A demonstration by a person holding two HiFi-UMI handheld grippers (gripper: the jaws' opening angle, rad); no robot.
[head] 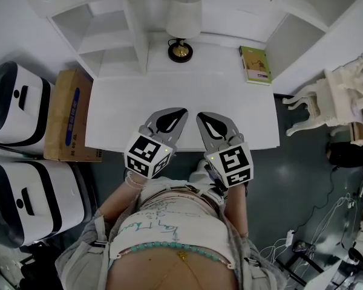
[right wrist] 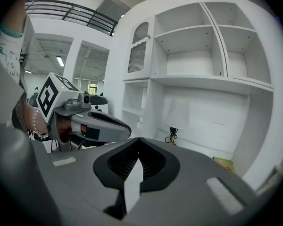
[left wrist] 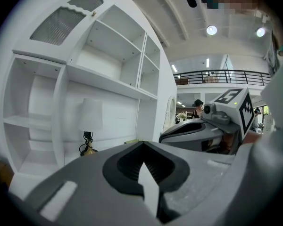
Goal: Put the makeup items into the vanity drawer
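No makeup items show in any view, and no drawer front is visible. The white vanity top (head: 133, 110) lies below me. My left gripper (head: 181, 110) and right gripper (head: 200, 115) hover side by side over its front edge, tips pointing at the back. Both are shut with nothing between the jaws. In the left gripper view the left gripper (left wrist: 142, 143) has its tips meeting, with the right gripper (left wrist: 198, 131) beside it. The right gripper view shows the right gripper (right wrist: 139, 139) the same way, with the left gripper (right wrist: 96, 123) to its left.
A white-shaded lamp (head: 183, 23) stands at the back of the vanity, and a green book (head: 255, 64) lies at the back right. Open white shelves (left wrist: 118, 55) rise behind. A cardboard box (head: 69, 116) and white cases (head: 18, 104) stand left, and an ornate white chair (head: 333, 95) stands right.
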